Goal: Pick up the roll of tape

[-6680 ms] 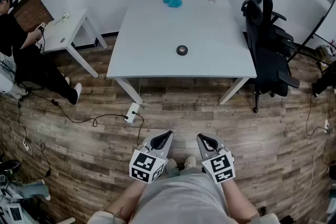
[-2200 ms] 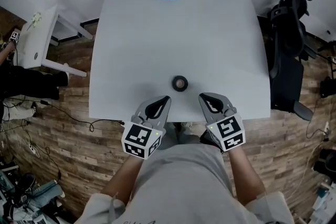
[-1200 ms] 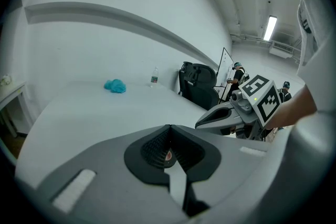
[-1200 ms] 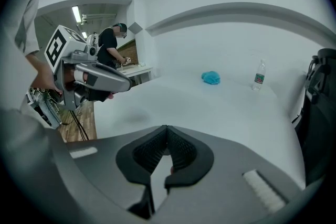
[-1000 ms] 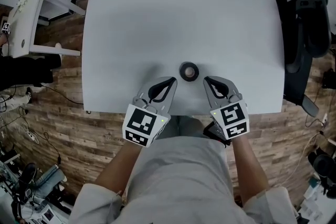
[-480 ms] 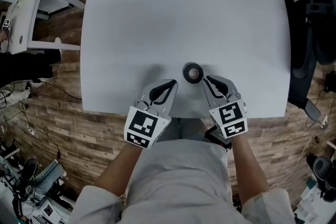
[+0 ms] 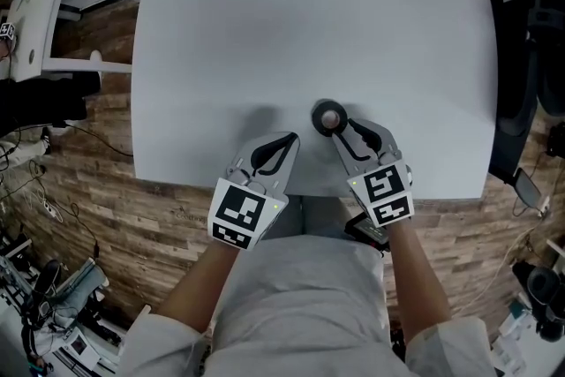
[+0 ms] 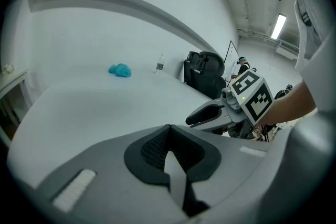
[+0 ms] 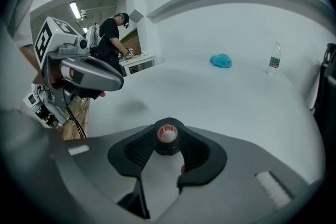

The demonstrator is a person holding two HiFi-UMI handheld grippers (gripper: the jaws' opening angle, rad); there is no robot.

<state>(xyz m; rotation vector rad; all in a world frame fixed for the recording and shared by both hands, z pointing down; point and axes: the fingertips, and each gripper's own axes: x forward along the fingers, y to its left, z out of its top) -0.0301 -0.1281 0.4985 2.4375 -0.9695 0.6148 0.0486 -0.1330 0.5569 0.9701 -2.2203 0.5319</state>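
Note:
A black roll of tape with a pale core lies flat on the white table, near its front edge. My right gripper reaches it from the front right. In the right gripper view the tape sits between the fingertips of the right gripper; its jaws have just been opening, and I see a gap at the pads. My left gripper hovers left of the tape with its jaws shut and nothing in them. In the left gripper view, the left gripper points across bare tabletop.
A blue cloth and a water bottle stand at the table's far side. A black office chair is to the right. A small white side table and a person are to the left. Cables lie on the wooden floor.
Both grippers have come down toward the table. The right gripper has swung left onto the tape and its jaws have opened around it.

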